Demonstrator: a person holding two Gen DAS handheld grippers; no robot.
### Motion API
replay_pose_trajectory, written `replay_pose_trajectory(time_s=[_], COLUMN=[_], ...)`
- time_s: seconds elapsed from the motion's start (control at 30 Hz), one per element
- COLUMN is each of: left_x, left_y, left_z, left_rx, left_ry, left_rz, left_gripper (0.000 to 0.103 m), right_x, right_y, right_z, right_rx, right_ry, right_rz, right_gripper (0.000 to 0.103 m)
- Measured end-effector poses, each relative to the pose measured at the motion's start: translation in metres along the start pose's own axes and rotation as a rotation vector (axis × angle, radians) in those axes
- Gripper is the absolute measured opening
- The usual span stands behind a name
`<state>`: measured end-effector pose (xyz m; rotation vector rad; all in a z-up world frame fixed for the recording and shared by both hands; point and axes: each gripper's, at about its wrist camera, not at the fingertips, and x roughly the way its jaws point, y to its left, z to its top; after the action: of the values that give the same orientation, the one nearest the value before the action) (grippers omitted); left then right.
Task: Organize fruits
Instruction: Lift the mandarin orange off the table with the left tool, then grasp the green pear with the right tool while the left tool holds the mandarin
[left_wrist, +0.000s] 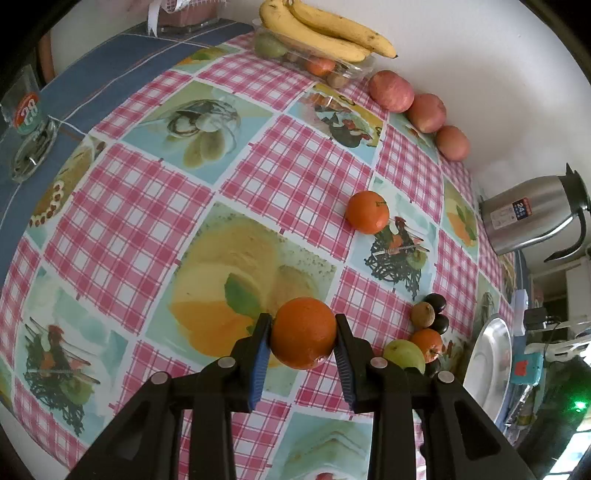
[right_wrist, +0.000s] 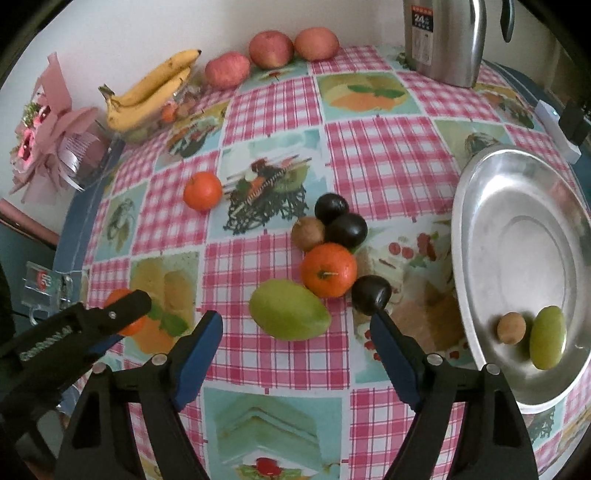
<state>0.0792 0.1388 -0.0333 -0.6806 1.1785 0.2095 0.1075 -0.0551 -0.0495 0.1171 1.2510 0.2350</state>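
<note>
Left tongs (left_wrist: 303, 334) clamped on orange (left_wrist: 303, 332) over table (left_wrist: 140, 229); right tongs (right_wrist: 295, 325) apart above green mango (right_wrist: 288, 309). Steel plate (right_wrist: 524, 236), 3 o'clock, holds two fruits; about seven remain loose

Pink-checked tablecloth (right_wrist: 388, 147), orange tangerine (right_wrist: 202, 191), yellow bananas (right_wrist: 147, 92), silver plate (right_wrist: 480, 192)

Black plastic grippers, blue ribbed fingers (left_wrist: 260, 363), silver screws, white lettering on one

Bananas (right_wrist: 147, 92) left of apples (right_wrist: 271, 50) along the wall — kettle (right_wrist: 443, 40) right.
</note>
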Motion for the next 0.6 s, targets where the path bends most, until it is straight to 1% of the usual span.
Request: replay_pose_trajectory(time_s=[0.1,0.3,0.6], left_x=[0.000,0.001,0.006], left_y=[0.000,-0.002,-0.001], left_z=[0.000,0.000,0.001], left_rx=[0.000,0.007,0.008], left_ry=[-0.003,-0.003,0.008], left_rz=[0.002,0.008,0.031], left_gripper=[0.035,0.035,0.035], right_x=[0.006,0.017,0.025], right_y=[0.000,0.003,0.008], right_z=[0.000,0.001,0.002], right_rx=[0.009,0.009,0.006], right_ry=[0.019,0.037,0.014], right_rz=[0.004,-0.020,-0.063], right_gripper=[0.082,0.082,0.082])
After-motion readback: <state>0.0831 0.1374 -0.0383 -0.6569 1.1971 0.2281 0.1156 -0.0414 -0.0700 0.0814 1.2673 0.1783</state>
